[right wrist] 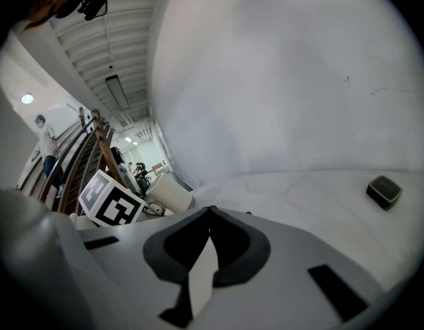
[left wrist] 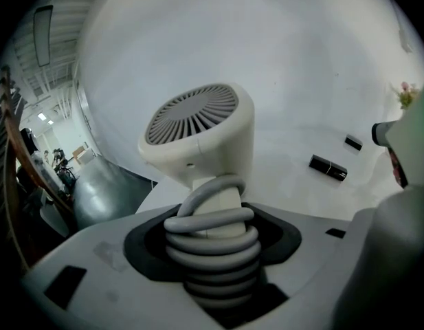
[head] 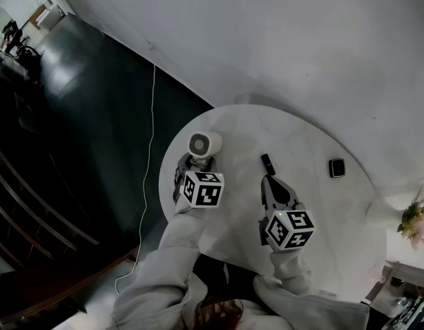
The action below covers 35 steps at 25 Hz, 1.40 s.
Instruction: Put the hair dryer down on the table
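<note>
**Dryer clamped in your left gripper, at the table edge**

The cream dryer [head: 203, 145] has a round grille and a grey cord wound around its handle. Your left gripper [left wrist: 212, 225] is clamped on that wound handle, and the head stands tilted beyond the jaws. I cannot tell if the dryer touches the table [head: 321, 212]. Your right gripper [right wrist: 210, 212], beside the left one, has its jaws together with nothing in them. Just ahead of its tips lies a black tube [head: 268, 163], and further to its right a small black box [head: 337, 168], both well apart from the dryer. Only the left gripper view shows the cord coils; only the head view shows a white cable [head: 148, 150] on the floor left of your left gripper.
</note>
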Available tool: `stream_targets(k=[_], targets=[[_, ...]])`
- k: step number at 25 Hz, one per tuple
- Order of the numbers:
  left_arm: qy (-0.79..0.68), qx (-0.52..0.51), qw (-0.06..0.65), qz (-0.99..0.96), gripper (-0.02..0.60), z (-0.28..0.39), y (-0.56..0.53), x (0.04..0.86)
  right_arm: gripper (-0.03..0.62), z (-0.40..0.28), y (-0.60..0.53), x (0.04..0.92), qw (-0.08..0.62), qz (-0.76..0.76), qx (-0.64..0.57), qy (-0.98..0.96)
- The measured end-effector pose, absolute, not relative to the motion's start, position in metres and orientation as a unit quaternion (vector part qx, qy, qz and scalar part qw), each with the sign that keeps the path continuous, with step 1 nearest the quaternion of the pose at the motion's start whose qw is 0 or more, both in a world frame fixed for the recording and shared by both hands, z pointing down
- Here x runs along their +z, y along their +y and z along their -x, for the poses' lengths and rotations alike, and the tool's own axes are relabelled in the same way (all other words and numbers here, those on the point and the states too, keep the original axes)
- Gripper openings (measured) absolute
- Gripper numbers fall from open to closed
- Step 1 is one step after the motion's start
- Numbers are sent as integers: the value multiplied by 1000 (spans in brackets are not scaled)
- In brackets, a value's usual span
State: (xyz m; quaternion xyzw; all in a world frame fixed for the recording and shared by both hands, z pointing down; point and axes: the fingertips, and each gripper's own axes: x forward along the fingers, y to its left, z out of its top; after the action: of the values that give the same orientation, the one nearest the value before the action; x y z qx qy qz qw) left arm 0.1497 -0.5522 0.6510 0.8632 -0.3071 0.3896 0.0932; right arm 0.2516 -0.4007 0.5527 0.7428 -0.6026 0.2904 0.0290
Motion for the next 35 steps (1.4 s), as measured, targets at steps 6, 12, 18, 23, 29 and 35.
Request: stream_targets(k=[6, 12, 18, 23, 29, 35], targets=[[-285, 380, 97, -875, 265, -153, -548, 650, 49, -255, -395, 553, 28, -745, 291, -600], [-274, 369, 102, -882, 288, -153, -545, 647, 49, -255, -393, 551, 26, -744, 291, -601], [-276, 357, 110, -886, 290, -146, -545, 639, 49, -253, -393, 549, 26, -744, 291, -601], [-273, 354, 123, -886, 291, -141, -544, 640, 49, -251, -393, 548, 25, -744, 290, -602], [-290, 347, 140, -881, 291, -130, -547, 645, 49, -249, -389, 547, 26, -745, 288, -601], [-291, 351, 182, -871, 291, -118, -545, 654, 49, -251, -386, 545, 26, -746, 288, -599]])
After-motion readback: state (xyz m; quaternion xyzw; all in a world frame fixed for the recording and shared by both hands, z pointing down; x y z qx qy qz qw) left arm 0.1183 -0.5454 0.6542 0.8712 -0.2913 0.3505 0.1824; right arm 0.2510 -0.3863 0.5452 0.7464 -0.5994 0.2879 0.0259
